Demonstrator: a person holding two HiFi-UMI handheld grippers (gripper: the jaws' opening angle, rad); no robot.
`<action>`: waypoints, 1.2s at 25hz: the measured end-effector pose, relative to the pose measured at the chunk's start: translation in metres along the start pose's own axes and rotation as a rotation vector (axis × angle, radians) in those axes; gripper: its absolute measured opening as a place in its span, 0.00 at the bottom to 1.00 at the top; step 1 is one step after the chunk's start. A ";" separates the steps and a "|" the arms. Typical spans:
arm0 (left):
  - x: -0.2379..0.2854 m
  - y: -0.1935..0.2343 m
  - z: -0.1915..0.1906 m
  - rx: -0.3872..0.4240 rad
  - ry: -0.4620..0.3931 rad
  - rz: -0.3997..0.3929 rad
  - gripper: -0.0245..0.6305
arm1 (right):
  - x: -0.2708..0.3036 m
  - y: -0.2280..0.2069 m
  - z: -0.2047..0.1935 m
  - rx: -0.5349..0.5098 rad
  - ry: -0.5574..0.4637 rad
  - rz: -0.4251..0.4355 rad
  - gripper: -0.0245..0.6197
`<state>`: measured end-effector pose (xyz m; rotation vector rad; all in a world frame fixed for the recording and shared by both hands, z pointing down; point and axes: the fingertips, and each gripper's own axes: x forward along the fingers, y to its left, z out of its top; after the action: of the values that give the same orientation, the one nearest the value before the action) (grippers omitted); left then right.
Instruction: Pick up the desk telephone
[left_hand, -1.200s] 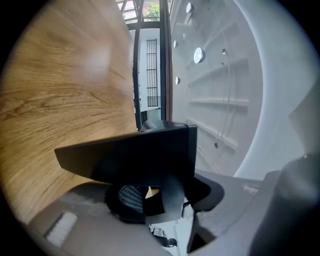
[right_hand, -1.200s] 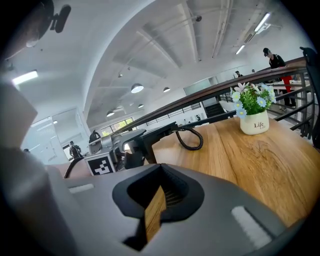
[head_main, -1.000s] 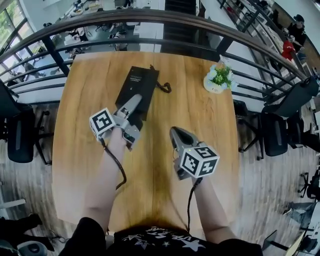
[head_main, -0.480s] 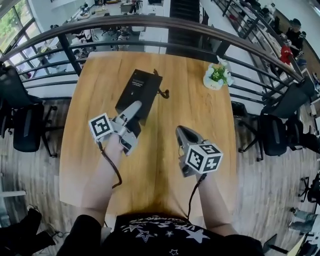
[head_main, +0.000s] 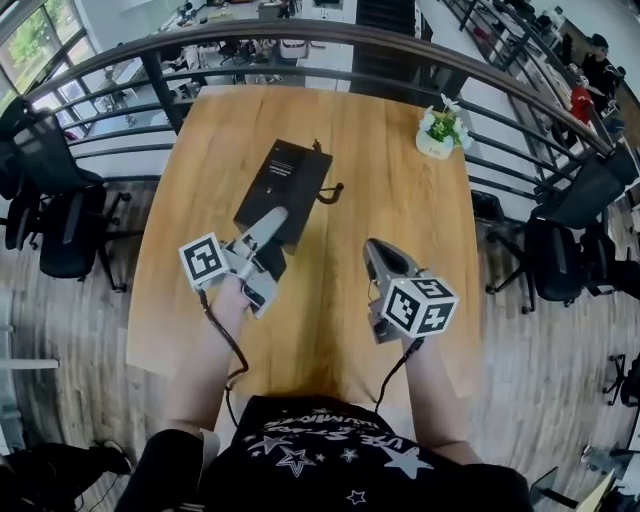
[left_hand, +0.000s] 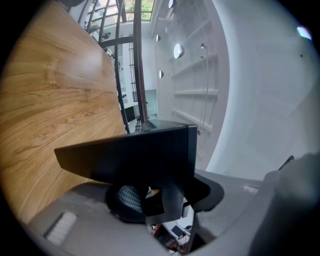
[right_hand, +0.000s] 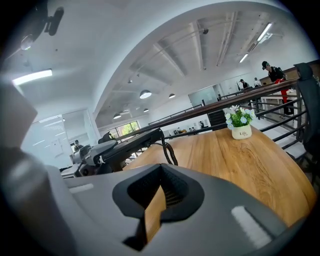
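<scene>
Head view shows the desk telephone (head_main: 283, 188) clamped at its near end by the left gripper (head_main: 272, 222), over the middle of the desk (head_main: 400, 200), slightly left of centre. Compared with a second ago, desk telephone and left gripper are seen drawn together a little away from the far edge. In the right gripper view the body is seen raised, its coiled cord (right_hand: 169, 150) hanging. The far end appears clear of the wood, though this is not certain. The lift is judged under way. The right gripper (head_main: 378, 255) is held closed on nothing, nearer the right edge. A potted plant (head_main: 440, 132) is left at the far right corner
</scene>
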<state>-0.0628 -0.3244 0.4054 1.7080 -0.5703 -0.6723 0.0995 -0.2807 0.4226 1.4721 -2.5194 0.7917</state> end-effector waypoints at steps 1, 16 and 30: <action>-0.007 -0.001 -0.007 -0.002 -0.005 0.002 0.35 | -0.007 0.003 -0.005 0.002 0.002 0.003 0.04; -0.085 -0.016 -0.112 0.011 -0.011 0.032 0.35 | -0.099 0.031 -0.054 0.028 -0.028 0.012 0.04; -0.181 -0.018 -0.201 -0.010 -0.038 0.080 0.35 | -0.164 0.073 -0.132 0.062 0.013 0.056 0.04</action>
<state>-0.0526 -0.0570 0.4489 1.6576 -0.6573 -0.6501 0.1026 -0.0598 0.4504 1.4143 -2.5591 0.8928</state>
